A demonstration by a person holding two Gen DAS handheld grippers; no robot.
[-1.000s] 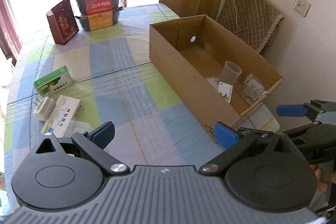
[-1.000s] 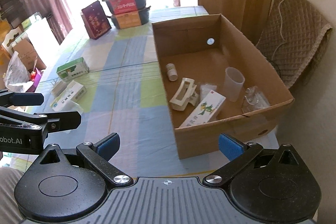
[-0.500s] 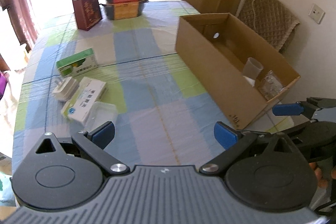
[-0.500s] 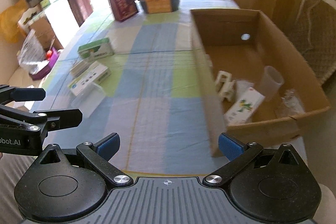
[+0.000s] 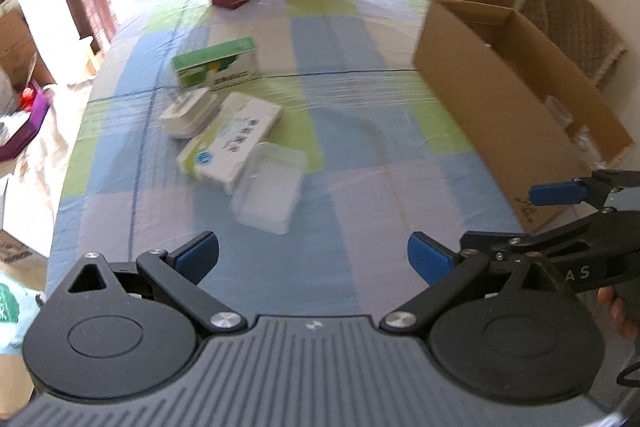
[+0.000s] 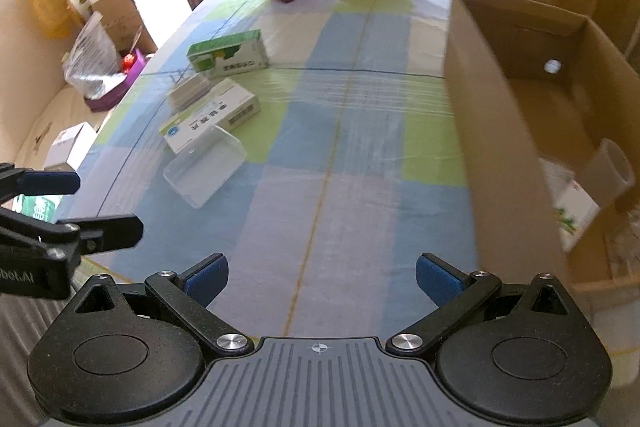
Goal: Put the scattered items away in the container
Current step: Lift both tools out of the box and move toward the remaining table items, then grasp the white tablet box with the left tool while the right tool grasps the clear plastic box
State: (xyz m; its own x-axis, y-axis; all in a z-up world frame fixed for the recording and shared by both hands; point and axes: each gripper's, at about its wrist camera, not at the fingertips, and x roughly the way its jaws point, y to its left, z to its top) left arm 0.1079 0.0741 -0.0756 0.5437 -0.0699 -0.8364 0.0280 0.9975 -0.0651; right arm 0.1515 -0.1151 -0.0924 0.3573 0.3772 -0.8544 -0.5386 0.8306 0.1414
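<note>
Now, from my left wrist view, the left gripper (image 5: 312, 253) has its fingers apart, empty; the clear plastic tub (image 5: 269, 193) lies at 12 o'clock on the worktop (image 5: 360, 163), touching the white carton (image 5: 230, 143). From my right wrist view, the right gripper (image 6: 322, 273) is likewise spread; cardboard box (image 6: 508, 131) at 2 o'clock. I judge the tub light, slick, flexible: pinch one rim wall.

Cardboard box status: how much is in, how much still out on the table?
Partly done. The cardboard box already holds a clear cup and a white-and-green carton. Nothing is in hand: left gripper and right gripper are both open and empty. Left on the tablecloth: clear plastic container, white medicine box, white adapter, green box.
</note>
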